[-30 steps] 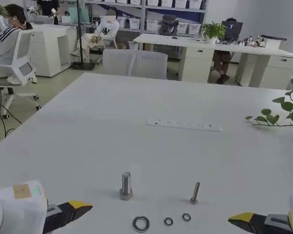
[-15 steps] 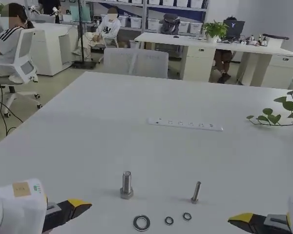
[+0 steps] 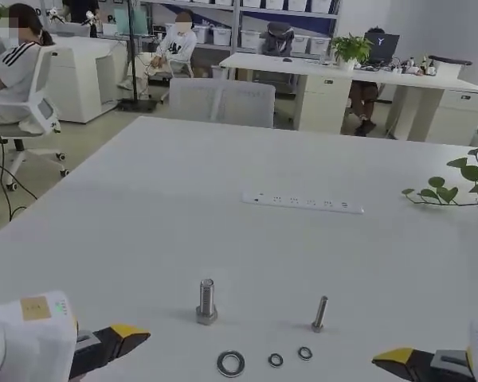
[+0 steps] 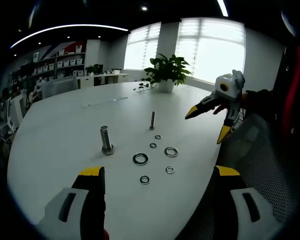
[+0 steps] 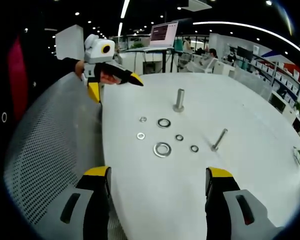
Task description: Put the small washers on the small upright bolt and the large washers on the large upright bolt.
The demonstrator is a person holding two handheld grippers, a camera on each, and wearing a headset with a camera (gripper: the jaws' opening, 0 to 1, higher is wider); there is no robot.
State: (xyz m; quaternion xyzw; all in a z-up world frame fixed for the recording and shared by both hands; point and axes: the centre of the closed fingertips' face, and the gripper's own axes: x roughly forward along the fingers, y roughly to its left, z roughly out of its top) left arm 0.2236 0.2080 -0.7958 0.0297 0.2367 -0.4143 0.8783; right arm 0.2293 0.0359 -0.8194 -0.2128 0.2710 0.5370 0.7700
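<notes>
The large upright bolt point(image 3: 206, 302) and the small upright bolt point(image 3: 319, 313) stand on the white table point(image 3: 223, 231). In front of them lie a large washer point(image 3: 230, 364) and two small washers point(image 3: 276, 360) point(image 3: 304, 352). The left gripper view has two large washers point(image 4: 140, 159) point(image 4: 171, 151) and several small ones point(image 4: 145, 179) near the large bolt point(image 4: 106, 141). My left gripper point(image 4: 159, 171) point(image 3: 127, 336) is open and holds nothing, left of the washers. My right gripper point(image 5: 158, 172) point(image 3: 394, 358) is open and bare, to their right.
A white power strip point(image 3: 303, 202) lies mid-table behind the bolts. Plant tendrils point(image 3: 454, 187) reach over the right edge. Beyond the table are a chair point(image 3: 220, 103), desks, shelving and seated people. Mesh chair fabric point(image 5: 45, 165) sits under the near edge.
</notes>
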